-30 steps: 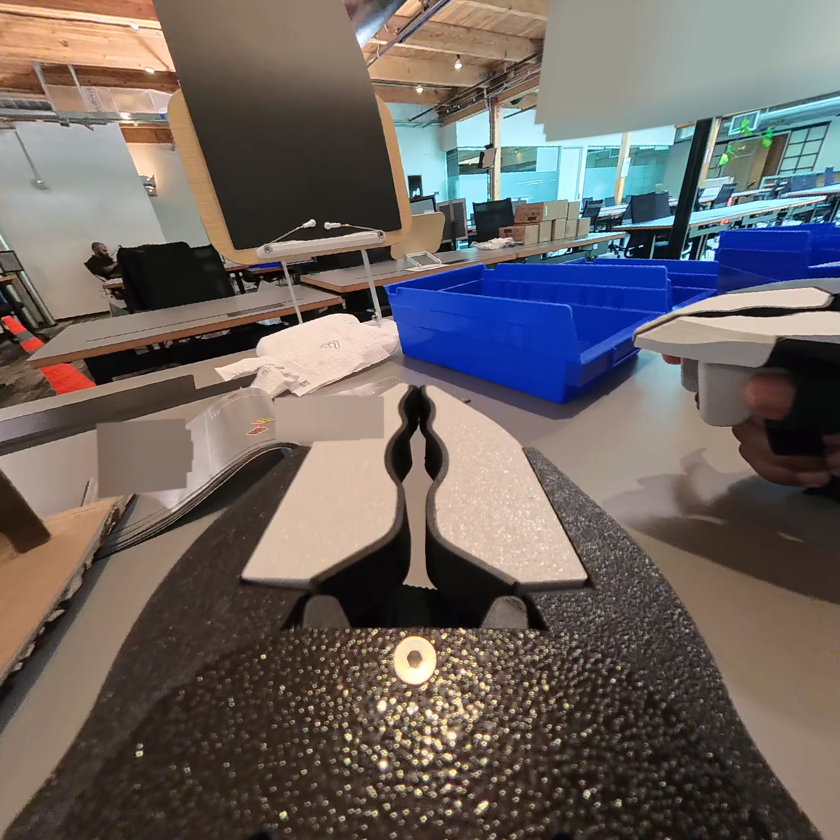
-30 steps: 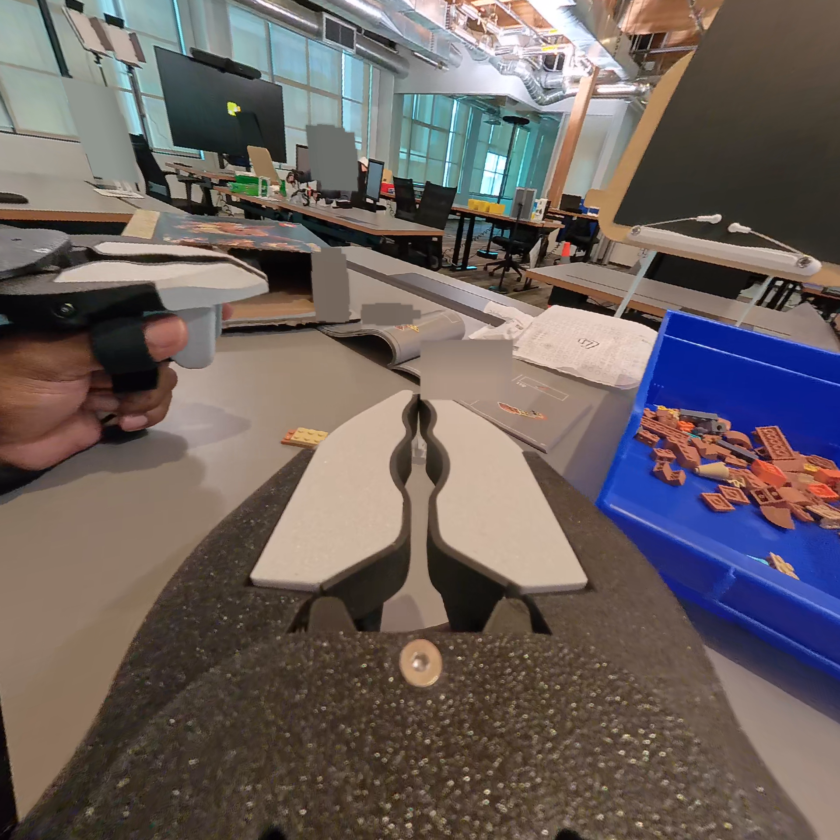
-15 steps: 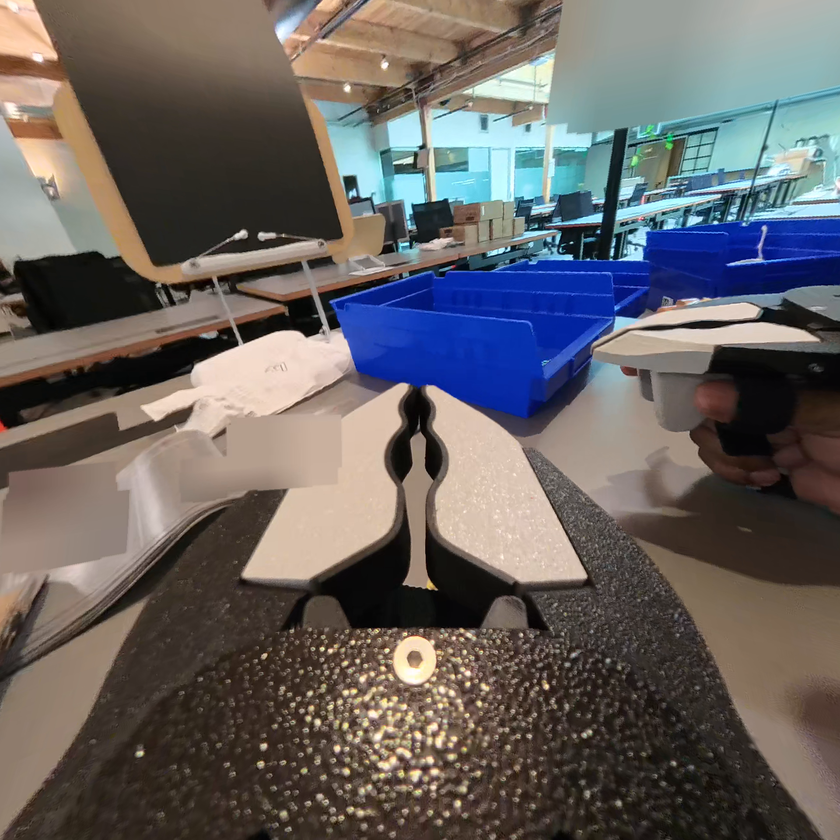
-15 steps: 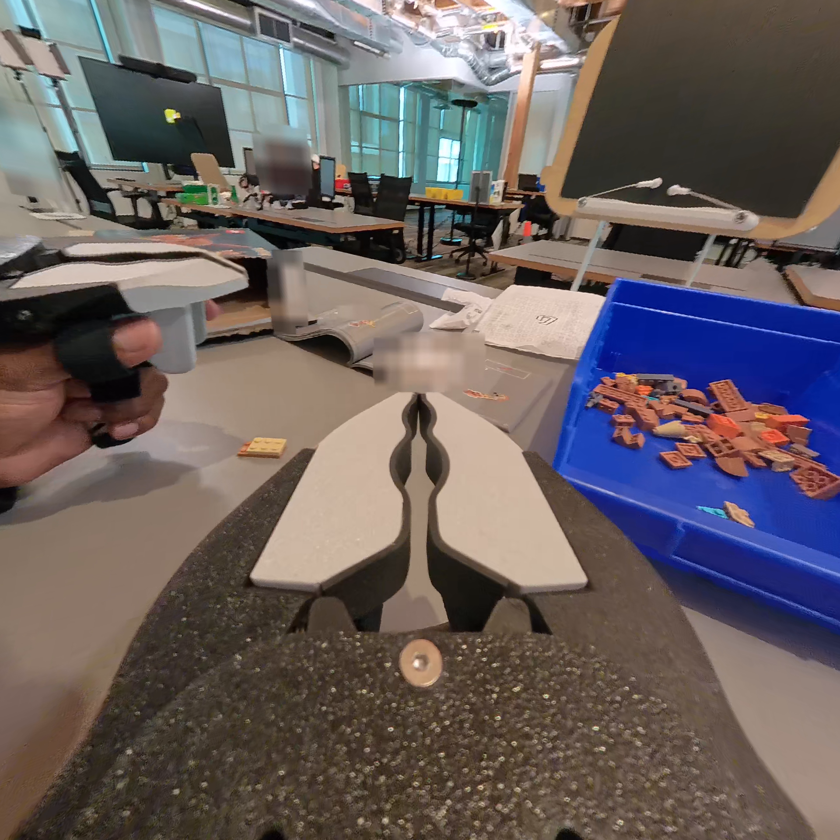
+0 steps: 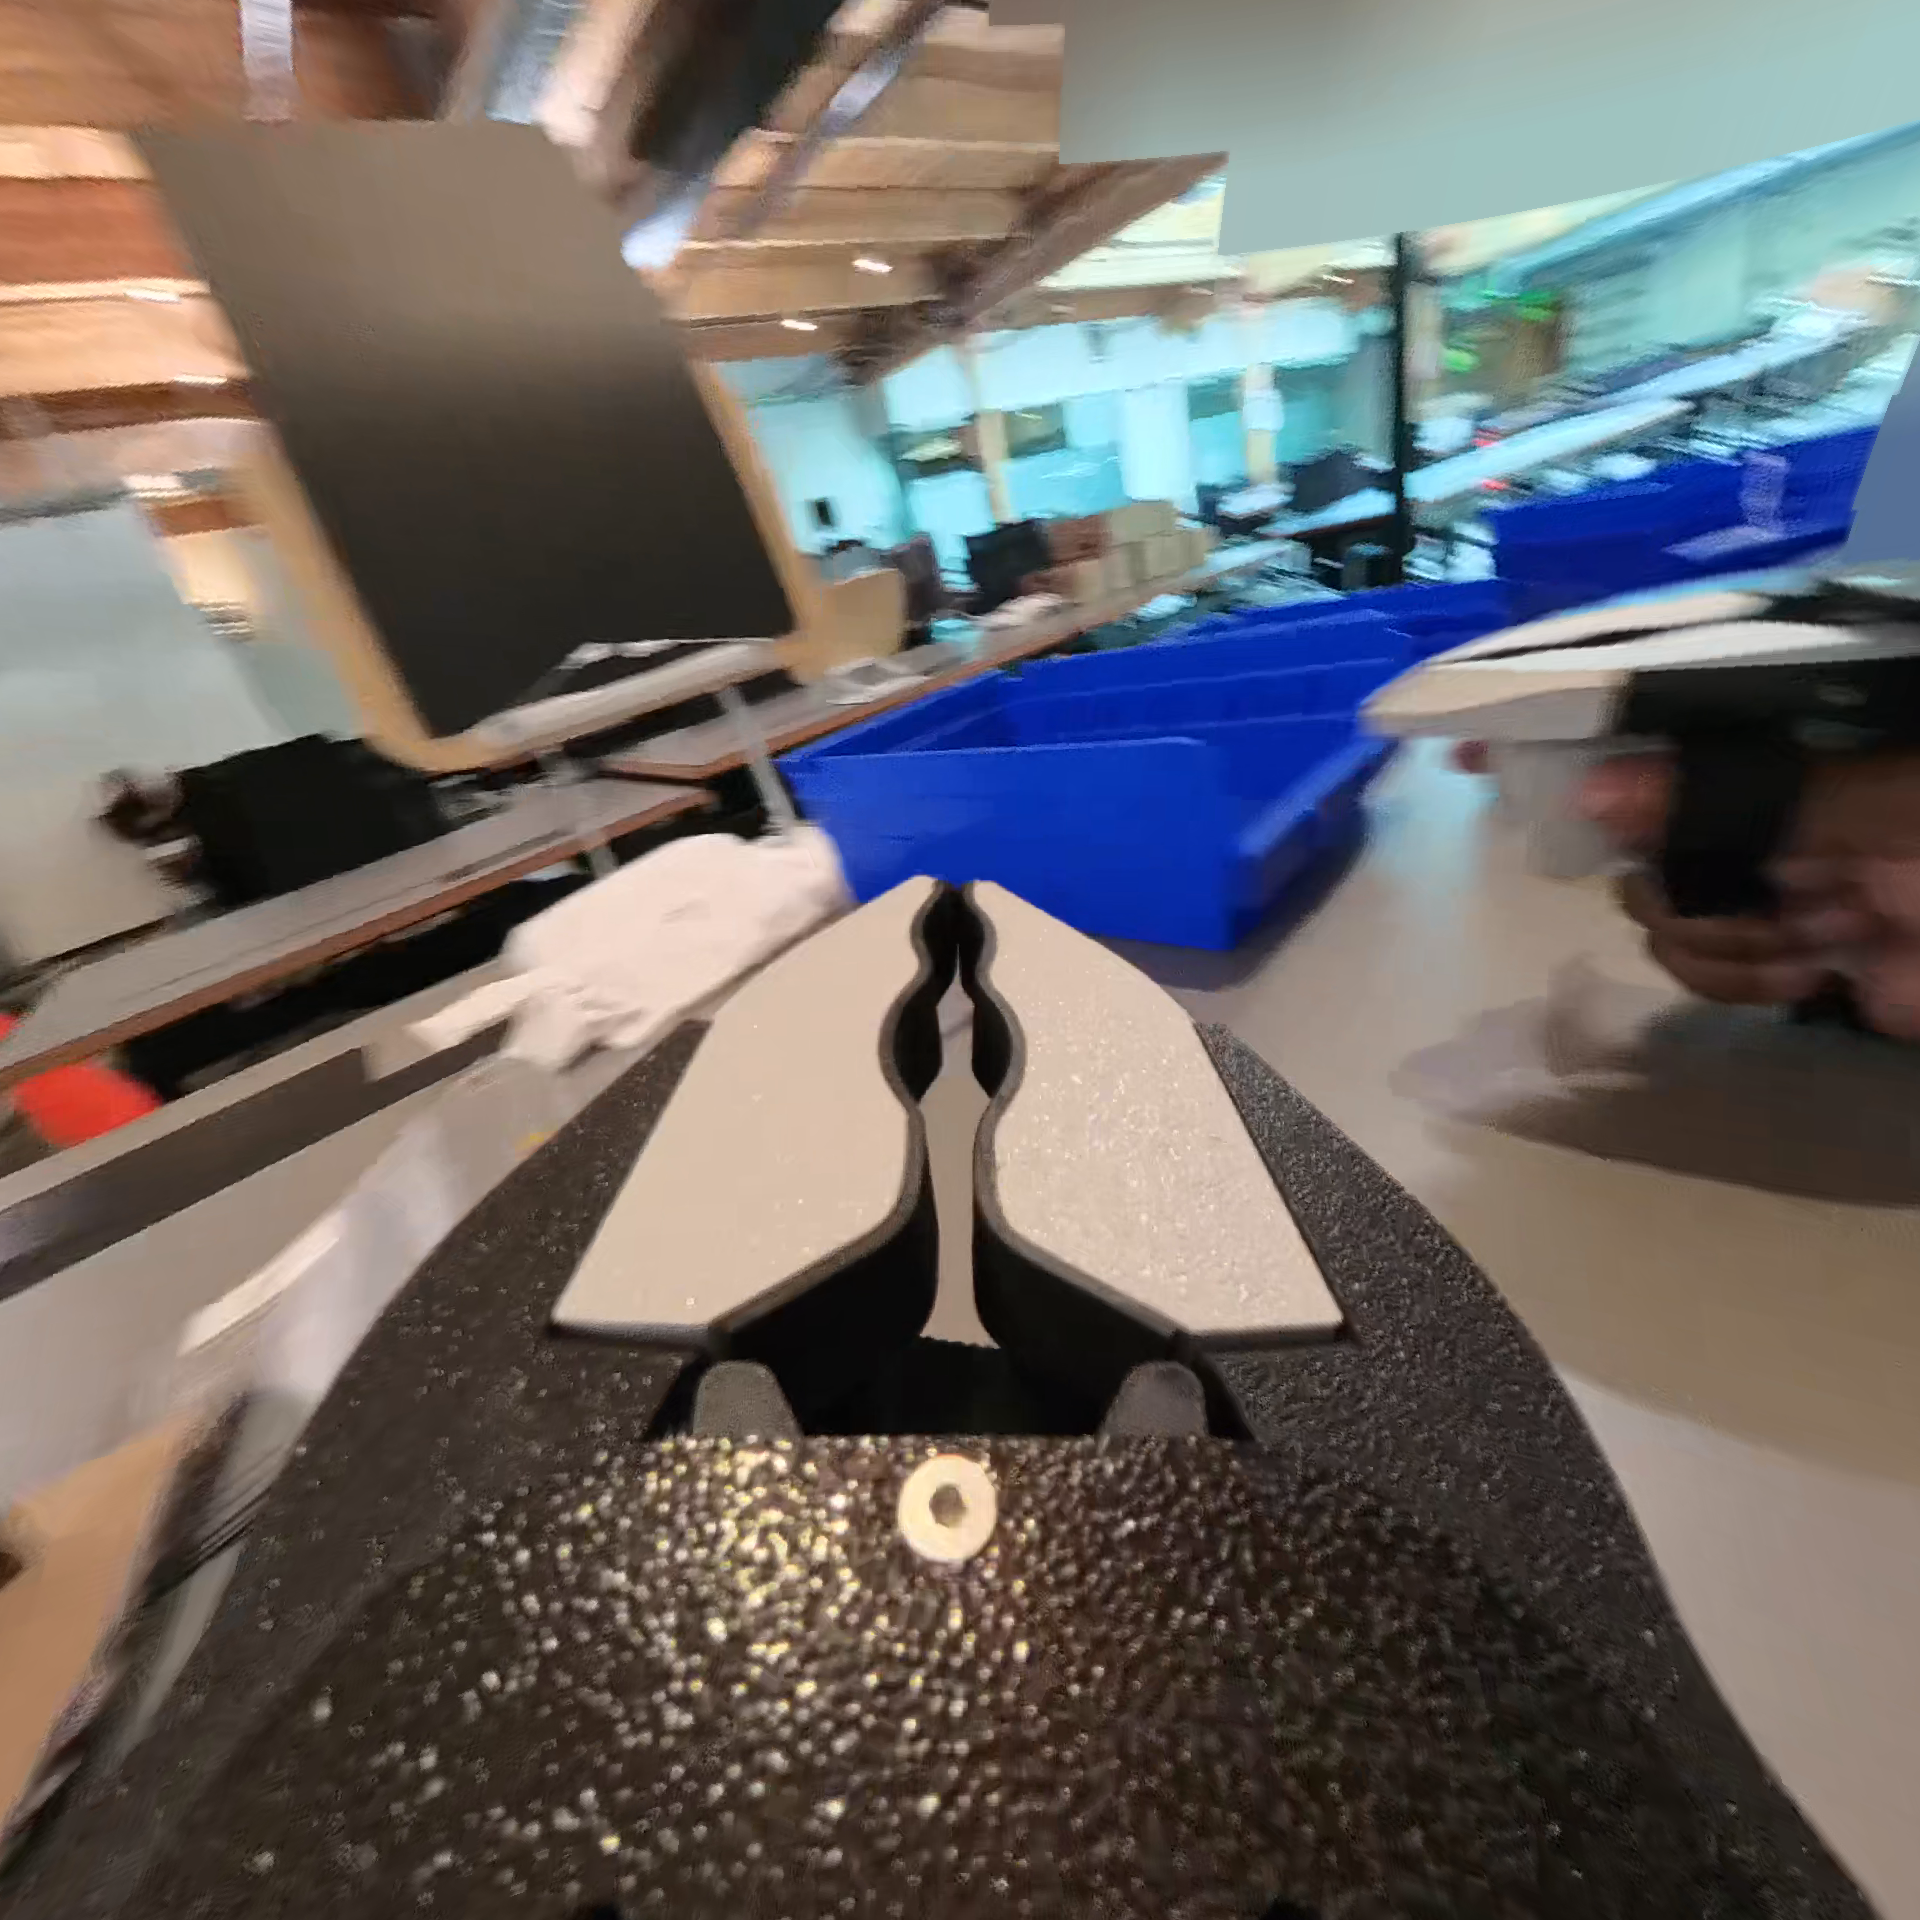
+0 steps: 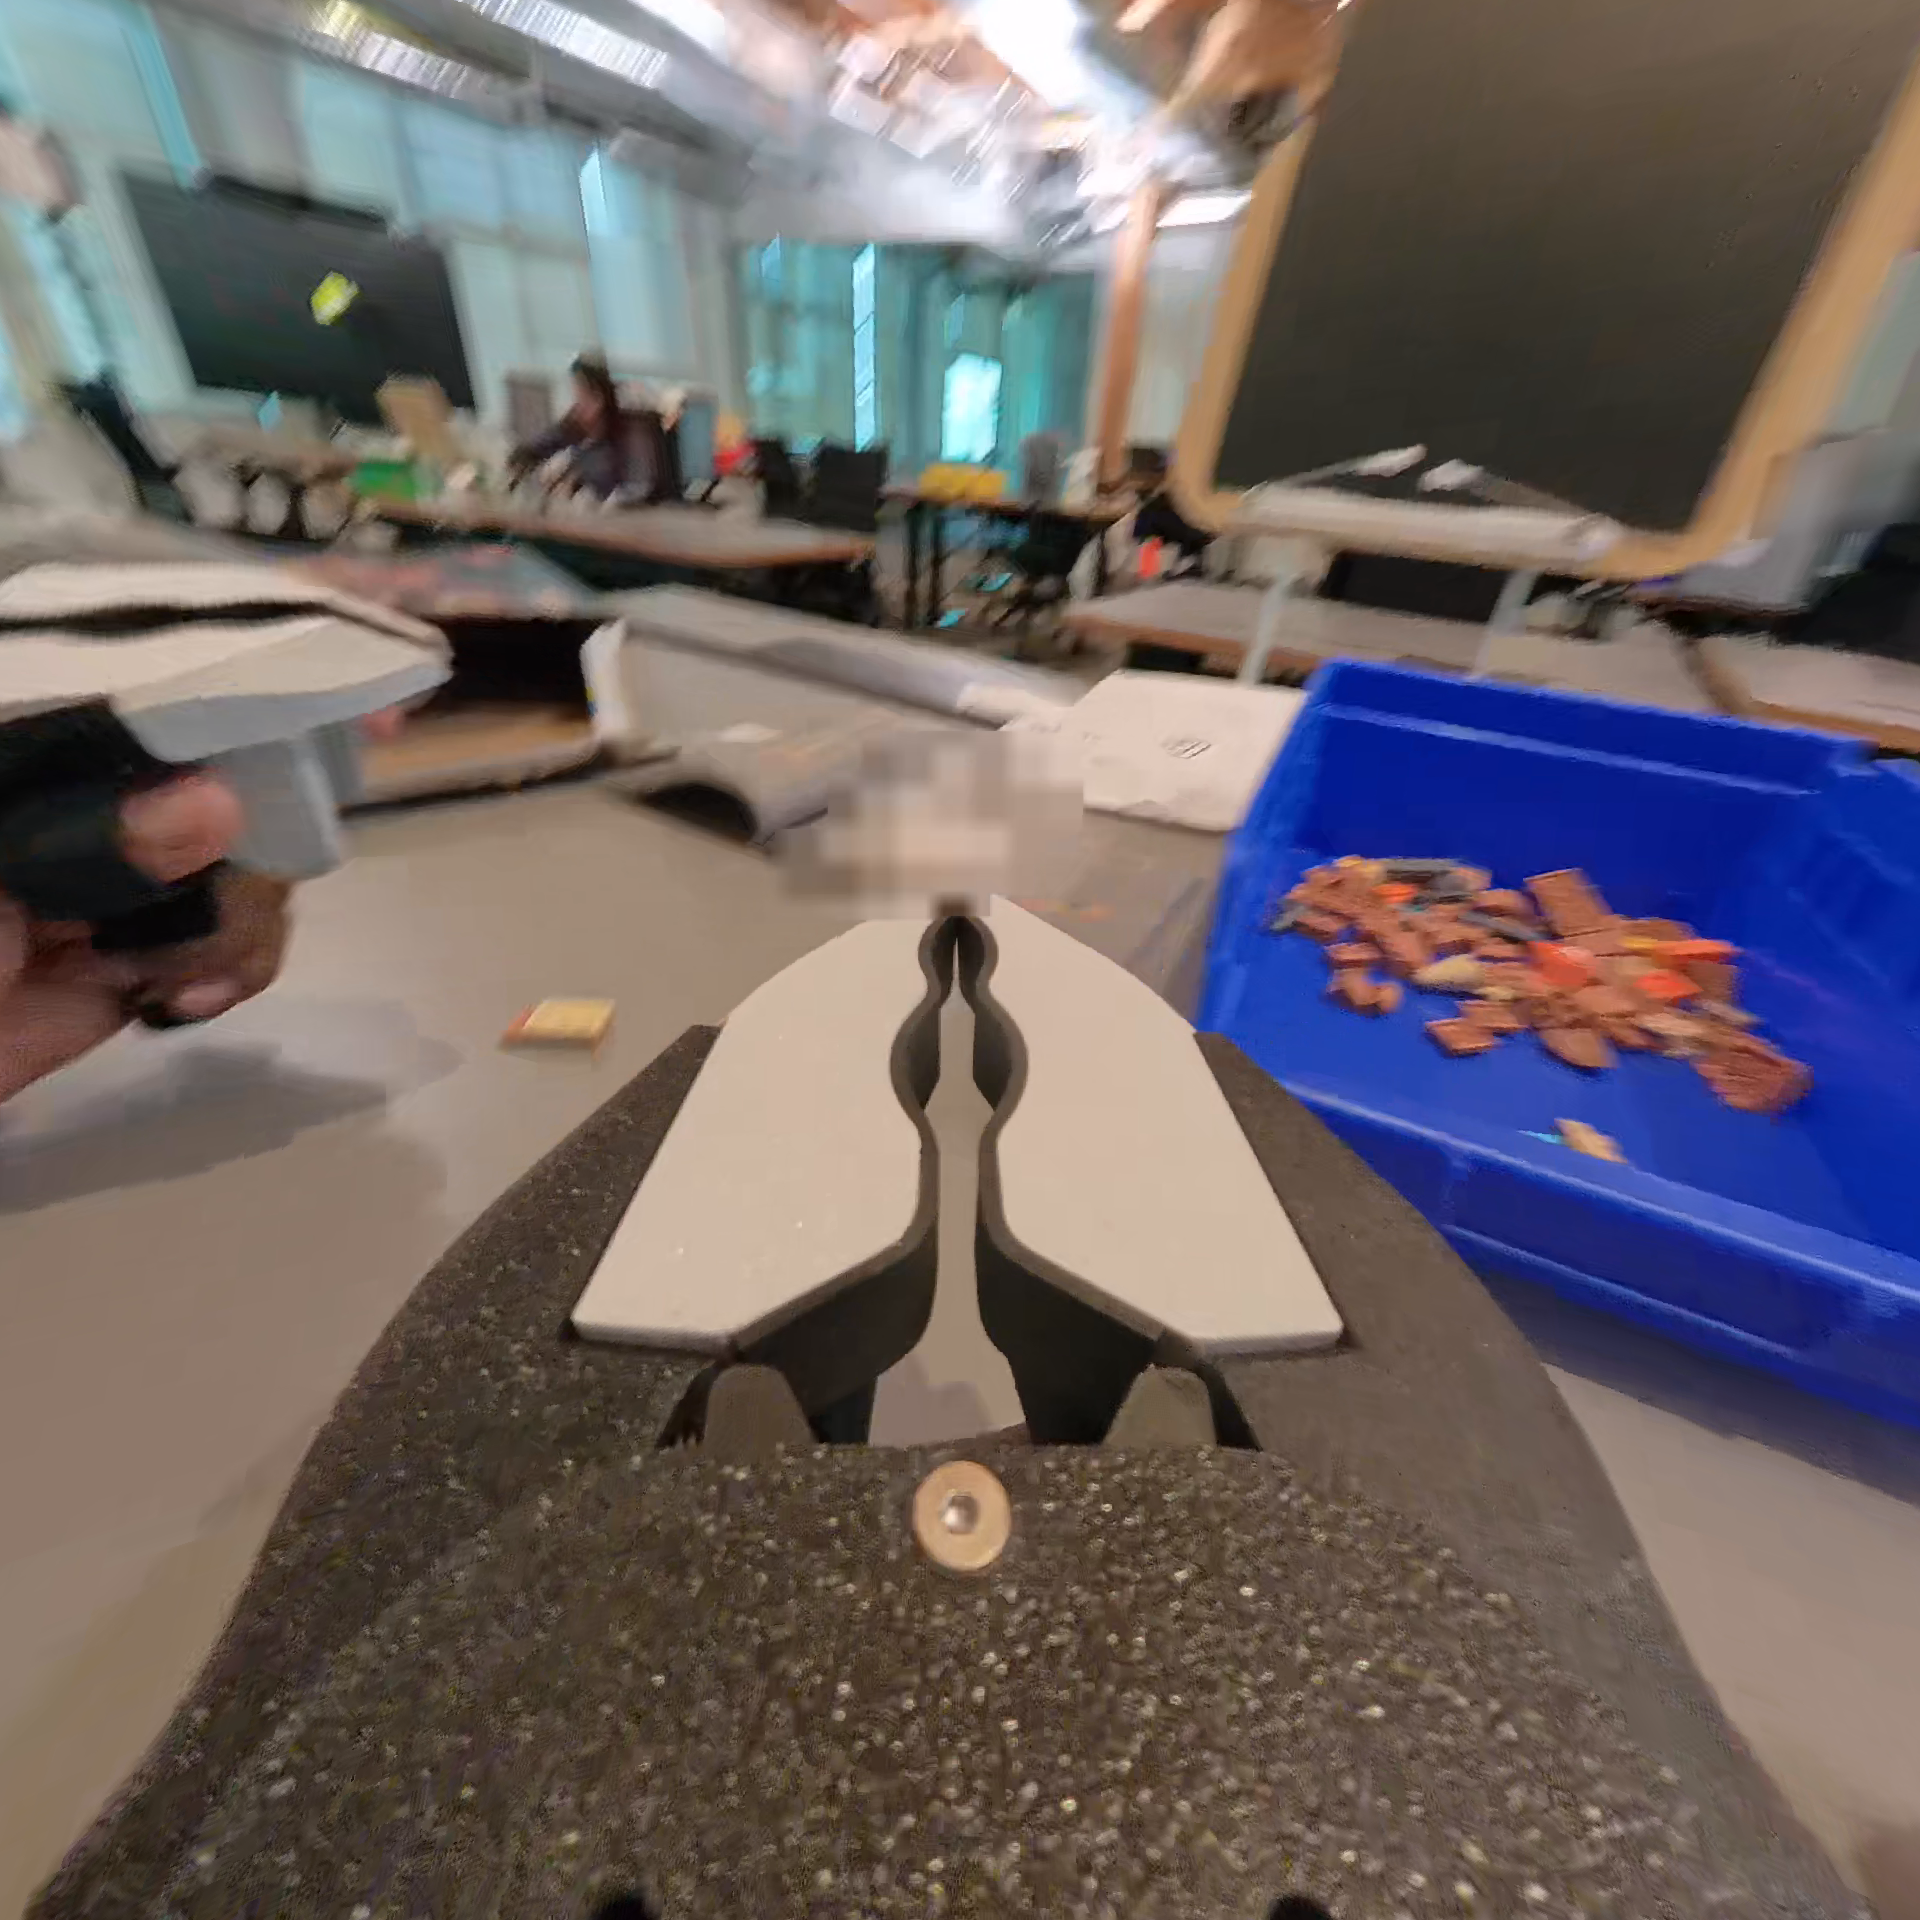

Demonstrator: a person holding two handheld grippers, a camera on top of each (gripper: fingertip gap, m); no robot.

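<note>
My left gripper (image 5: pixel 954 902) is shut with nothing between its pads, held above the grey table (image 5: pixel 1558 1299). It also shows at the left of the right wrist view (image 6: pixel 416 665), in a person's hand. My right gripper (image 6: pixel 958 927) is shut and empty too. It shows at the right of the left wrist view (image 5: pixel 1382 712), in a hand. A small tan flat brick (image 6: pixel 561 1020) lies on the table ahead and left of my right gripper. A blue bin (image 6: pixel 1382 1143) to its right holds several brown and orange bricks (image 6: pixel 1538 966).
An open booklet (image 6: pixel 748 779) and a white paper bag (image 6: pixel 1174 748) lie farther back on the table. A cardboard box (image 6: pixel 488 727) stands at the back left. A dark board on a stand (image 6: pixel 1558 260) rises behind. Several blue bins (image 5: pixel 1091 810) stand beyond my left gripper. Left tips to right tips: about 15 centimeters.
Both views have swung and tilted and are blurred by motion. Both grippers stay shut and empty. The tan brick now sits closer to my right gripper's tips.
</note>
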